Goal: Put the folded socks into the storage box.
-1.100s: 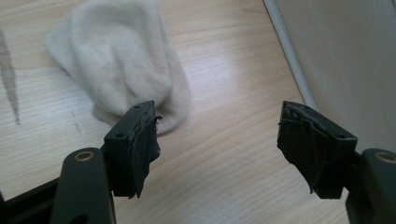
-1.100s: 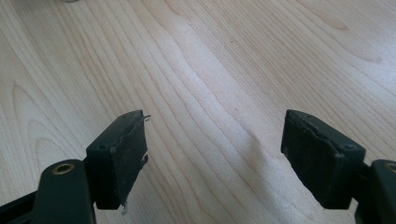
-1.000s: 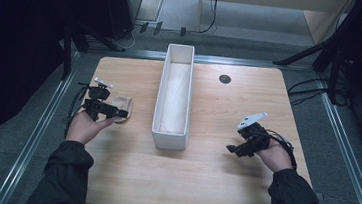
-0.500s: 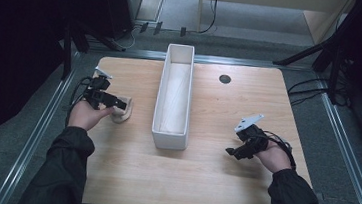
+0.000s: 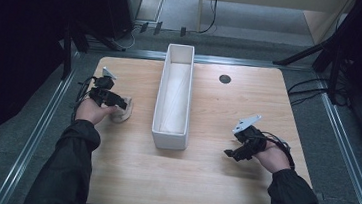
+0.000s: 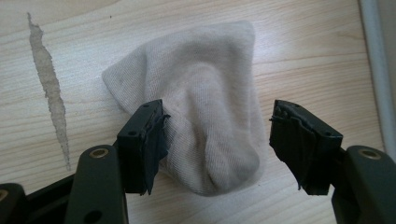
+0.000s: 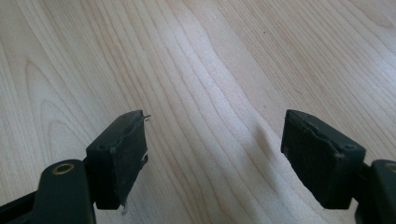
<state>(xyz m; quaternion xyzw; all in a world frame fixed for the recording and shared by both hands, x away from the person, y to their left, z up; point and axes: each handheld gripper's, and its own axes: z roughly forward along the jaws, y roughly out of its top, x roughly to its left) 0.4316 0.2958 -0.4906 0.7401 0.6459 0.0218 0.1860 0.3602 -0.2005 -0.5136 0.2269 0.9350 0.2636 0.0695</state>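
Observation:
A cream-coloured sock (image 6: 201,121) lies bunched on the wooden table (image 5: 211,185), left of the bin; in the high view the sock (image 5: 122,114) shows by my left hand. My left gripper (image 6: 217,135) is open with its jaws on either side of the sock; the left jaw touches the fabric, the right stands a little apart. In the high view the left gripper (image 5: 118,103) sits over the sock. My right gripper (image 7: 212,149) is open over bare wood with nothing between its jaws; in the high view the right gripper (image 5: 234,153) rests at the table's right.
A long white bin (image 5: 170,131) stands lengthwise in the middle of the table, between the two hands. A small dark round hole (image 5: 225,78) marks the table's far right. A rough scratch (image 6: 46,79) runs along the wood beside the sock.
My left gripper has moved forward and slightly right over the sock, which lies a little farther away than before. The right gripper has barely shifted.

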